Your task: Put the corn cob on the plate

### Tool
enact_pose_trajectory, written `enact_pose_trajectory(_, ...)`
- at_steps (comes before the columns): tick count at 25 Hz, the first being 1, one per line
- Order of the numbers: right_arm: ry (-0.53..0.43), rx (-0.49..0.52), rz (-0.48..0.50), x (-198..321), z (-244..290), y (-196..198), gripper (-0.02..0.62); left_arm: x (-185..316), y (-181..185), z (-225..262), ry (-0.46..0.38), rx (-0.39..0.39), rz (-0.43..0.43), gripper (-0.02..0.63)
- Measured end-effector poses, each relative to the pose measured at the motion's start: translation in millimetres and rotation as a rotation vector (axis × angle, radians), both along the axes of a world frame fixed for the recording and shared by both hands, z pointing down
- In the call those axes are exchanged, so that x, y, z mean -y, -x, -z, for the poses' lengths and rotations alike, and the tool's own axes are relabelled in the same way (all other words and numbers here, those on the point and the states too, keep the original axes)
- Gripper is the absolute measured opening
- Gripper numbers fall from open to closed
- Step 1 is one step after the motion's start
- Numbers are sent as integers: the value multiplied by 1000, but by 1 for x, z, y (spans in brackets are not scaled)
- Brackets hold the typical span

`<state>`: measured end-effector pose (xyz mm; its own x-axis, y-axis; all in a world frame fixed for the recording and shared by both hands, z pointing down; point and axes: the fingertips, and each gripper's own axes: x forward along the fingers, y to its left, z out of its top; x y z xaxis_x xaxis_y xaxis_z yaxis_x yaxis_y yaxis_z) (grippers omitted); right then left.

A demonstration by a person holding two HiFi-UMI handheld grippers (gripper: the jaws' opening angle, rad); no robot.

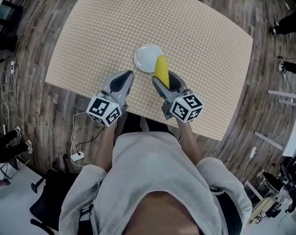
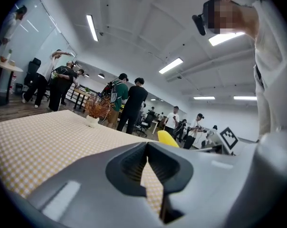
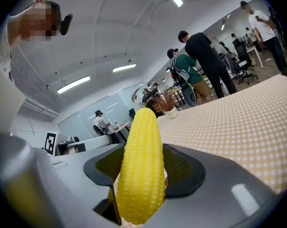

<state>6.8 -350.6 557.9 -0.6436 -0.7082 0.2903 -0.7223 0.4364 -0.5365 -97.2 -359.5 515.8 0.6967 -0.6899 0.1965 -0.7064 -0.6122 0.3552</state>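
So at this point your right gripper [image 1: 165, 82] was clamped on the corn cob [image 1: 161, 70], grabbing it around the lower half with the long end sticking out past the jaw tips. From the head view, that free end reached over the near rim of the plate [image 1: 144, 58]. Your left gripper [image 1: 123, 80] sat just to the near-left of the plate, pinched closed with nothing in it.

My take on the step: get the cob's middle over the plate's centre before you let go, not only the tip. Come in low and lay it flat, because it's a round, tapered thing and I'd bet it rolls if dropped from height. The plate looks small and shallow, so there isn't much rim to stop it.

Material-wise, the cob looks like glossy yellow plastic with neat rows of bumpy kernels, which should give the ribbed dark pads decent bite. The plate is plain white, smooth and round, on a tan checked tablecloth [image 1: 207, 43].
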Motion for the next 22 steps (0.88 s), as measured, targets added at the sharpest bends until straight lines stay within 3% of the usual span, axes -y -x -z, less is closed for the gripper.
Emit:
enact_pose_trajectory(11,97,-10,6,3,-58,5,256,4,-5,-55,95,-13,-32,8)
enact_pose_trajectory(22,96,-97,30,44,-91,10,256,7,16,-57,108,2,1,8)
